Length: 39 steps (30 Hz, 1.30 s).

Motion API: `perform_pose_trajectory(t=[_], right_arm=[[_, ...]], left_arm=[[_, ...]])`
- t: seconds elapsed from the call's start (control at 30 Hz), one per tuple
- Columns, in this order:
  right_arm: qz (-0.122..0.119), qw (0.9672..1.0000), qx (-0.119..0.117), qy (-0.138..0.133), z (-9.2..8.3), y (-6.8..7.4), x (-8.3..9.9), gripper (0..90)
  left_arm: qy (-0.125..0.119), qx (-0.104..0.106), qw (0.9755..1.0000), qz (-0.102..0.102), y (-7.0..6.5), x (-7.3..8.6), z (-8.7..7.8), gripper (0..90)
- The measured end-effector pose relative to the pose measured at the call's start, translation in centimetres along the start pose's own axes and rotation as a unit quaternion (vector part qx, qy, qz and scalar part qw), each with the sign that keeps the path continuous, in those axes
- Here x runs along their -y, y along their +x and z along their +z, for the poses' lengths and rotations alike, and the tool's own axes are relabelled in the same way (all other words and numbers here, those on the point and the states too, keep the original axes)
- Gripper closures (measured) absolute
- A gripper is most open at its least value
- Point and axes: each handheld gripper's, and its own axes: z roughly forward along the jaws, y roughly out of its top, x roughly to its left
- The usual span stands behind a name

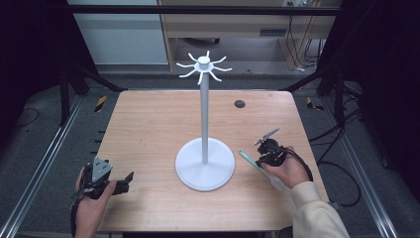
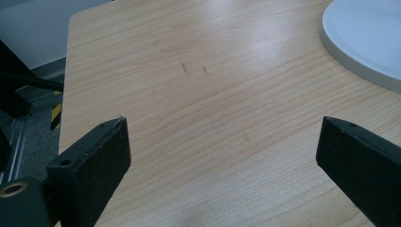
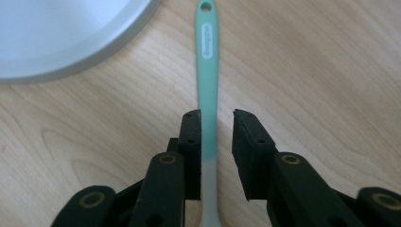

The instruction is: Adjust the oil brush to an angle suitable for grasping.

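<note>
wooden counter (image 1: 148, 129) is carrying a white stand (image 1: 204, 163). just right of its base, a mint spatula (image 3: 208, 80) is lying between your right tool (image 3: 216, 118), jaws slightly apart. left of the base, your left tool (image 2: 222, 142) is gaping wide, holding nothing.

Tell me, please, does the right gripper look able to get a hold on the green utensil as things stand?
Probably yes. The right gripper has its jaws astride the green utensil's handle, one pad against it and a gap at the other, with bare table around. The white stand's base sits off to one side.
</note>
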Motion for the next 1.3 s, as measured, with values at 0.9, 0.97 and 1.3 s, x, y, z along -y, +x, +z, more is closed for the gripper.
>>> perform_pose_trajectory(t=[0.9, 0.97, 1.3], right_arm=[[-0.016, 0.9963, -0.012, 0.084, 1.7, 0.0, 0.4, 79.7], [-0.017, 0.9962, -0.015, 0.084, 1.7, 0.0, 0.4, 81.4], [-0.008, 0.9973, -0.038, 0.062, 0.6, -0.2, 0.5, 82.4]], left_arm=[[0.002, -0.003, 1.0, 0.007, -0.1, -0.1, 0.0, 3.4], [0.002, -0.003, 1.0, 0.008, -0.1, -0.1, 0.0, 3.4], [0.003, -0.004, 1.0, 0.008, -0.1, -0.1, 0.0, 3.4]])
